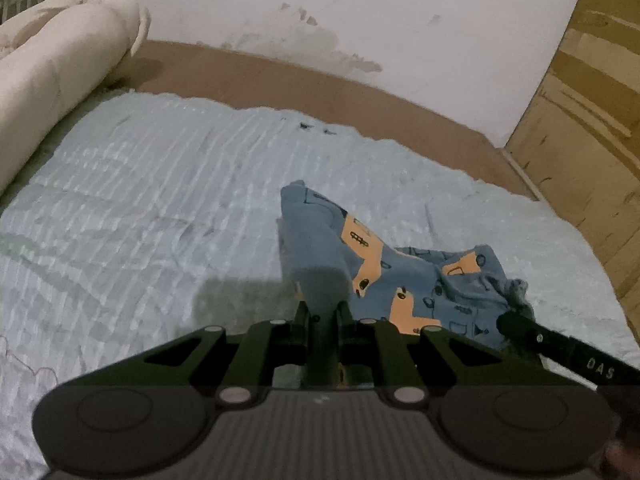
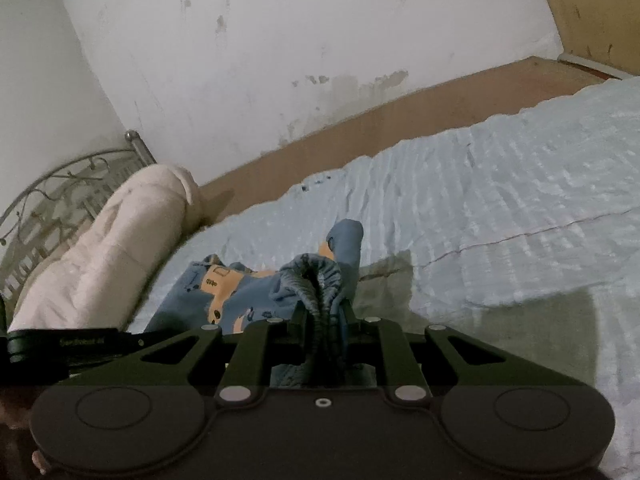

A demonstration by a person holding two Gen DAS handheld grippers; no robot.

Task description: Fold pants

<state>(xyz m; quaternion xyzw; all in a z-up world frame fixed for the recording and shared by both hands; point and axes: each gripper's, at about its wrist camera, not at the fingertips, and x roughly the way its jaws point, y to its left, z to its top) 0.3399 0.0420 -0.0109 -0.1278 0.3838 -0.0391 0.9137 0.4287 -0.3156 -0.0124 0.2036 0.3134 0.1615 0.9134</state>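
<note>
Small blue pants with orange car prints hang bunched over the pale blue bedspread. My left gripper is shut on a plain blue fold of the pants, which stands up between its fingers. The right gripper's fingers show at the right, pinching the gathered waistband. In the right wrist view my right gripper is shut on the ribbed elastic waistband, and the printed pants trail away to the left above the bedspread. The left gripper's body shows at the left edge.
A rolled cream quilt lies along the bed's left side, in front of a metal headboard. Brown mattress edge meets a stained white wall. A wooden panel stands at the right.
</note>
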